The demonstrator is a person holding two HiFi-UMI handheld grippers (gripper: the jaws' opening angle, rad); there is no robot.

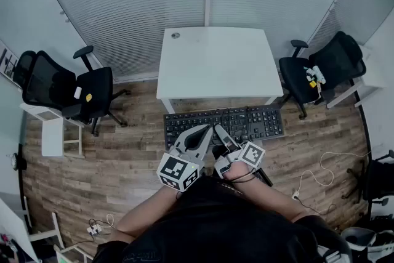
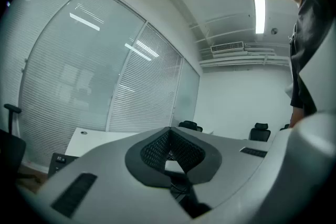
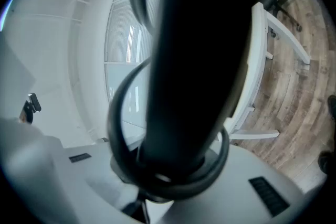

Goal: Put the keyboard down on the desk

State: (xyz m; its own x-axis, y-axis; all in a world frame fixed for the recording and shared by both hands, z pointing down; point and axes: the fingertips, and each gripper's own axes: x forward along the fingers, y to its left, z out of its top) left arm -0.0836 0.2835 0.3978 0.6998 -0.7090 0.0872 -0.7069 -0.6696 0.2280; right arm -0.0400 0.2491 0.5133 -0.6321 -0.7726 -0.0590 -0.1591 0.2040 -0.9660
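Wood floor below: right gripper [image 1: 220,132] fingers pinch the keyboard [image 1: 258,120]; left gripper [image 1: 206,130] fingers meet, holding nothing.

The table's [image 1: 215,64] white top lies open across nearly its whole width; its only fixture is a small round fitting [image 1: 175,35] near the far left corner. Its far edge stands close to the blind-covered glass wall [image 1: 135,3], so the open approach is from the near side. There the keyboard [image 1: 246,123] hangs lengthwise just before the near edge, over the wooden floor [image 1: 123,157]. A black office chair [image 1: 68,92] stands well apart to the left and a second chair [image 1: 320,71] near the right corner, leaving gaps at both ends. The keyboard's dark cable [image 3: 118,128] loops round the fingers of the right gripper [image 1: 220,132], which are clamped on the keyboard's near edge.
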